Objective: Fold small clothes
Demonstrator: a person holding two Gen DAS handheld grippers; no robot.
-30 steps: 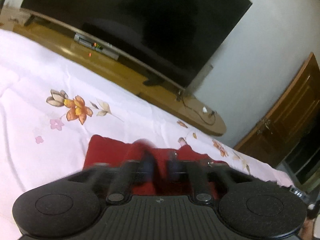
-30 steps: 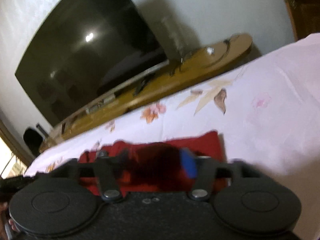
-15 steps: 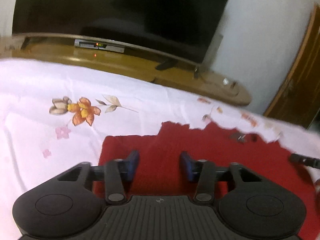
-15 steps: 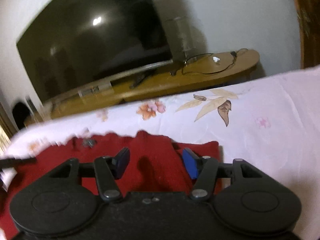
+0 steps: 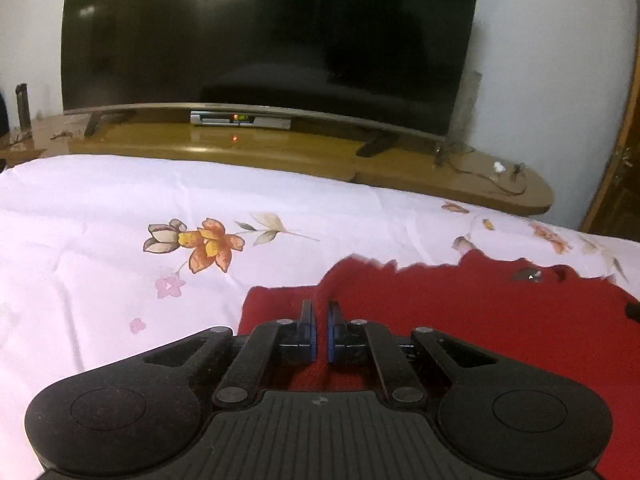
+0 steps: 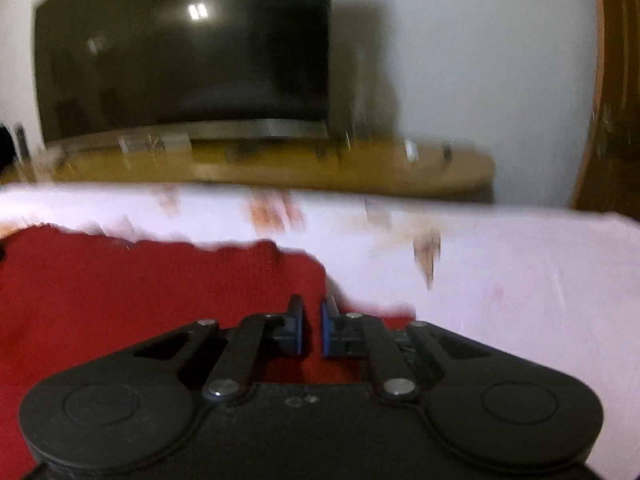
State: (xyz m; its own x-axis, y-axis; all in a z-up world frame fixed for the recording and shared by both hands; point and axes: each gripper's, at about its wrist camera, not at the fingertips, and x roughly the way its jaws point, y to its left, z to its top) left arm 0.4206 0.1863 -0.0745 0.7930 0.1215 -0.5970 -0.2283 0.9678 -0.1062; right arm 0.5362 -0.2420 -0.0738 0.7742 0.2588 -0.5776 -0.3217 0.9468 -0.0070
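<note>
The red garment (image 5: 460, 320) lies spread on the floral bedsheet (image 5: 100, 208), facing the television (image 5: 272, 40). Your left gripper (image 5: 320, 330) sits over its left edge, your right gripper (image 6: 311, 330) over its right edge. Both have fingers nearly together with a narrow gap; whether cloth is pinched cannot be determined. Mirrored edge positions suggest you are preparing a symmetric fold.

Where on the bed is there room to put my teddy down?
Bare sheet lies left of the red cloth, around the orange flower print, and to its right in the right view. The cloth itself is crowded by both claws.
</note>
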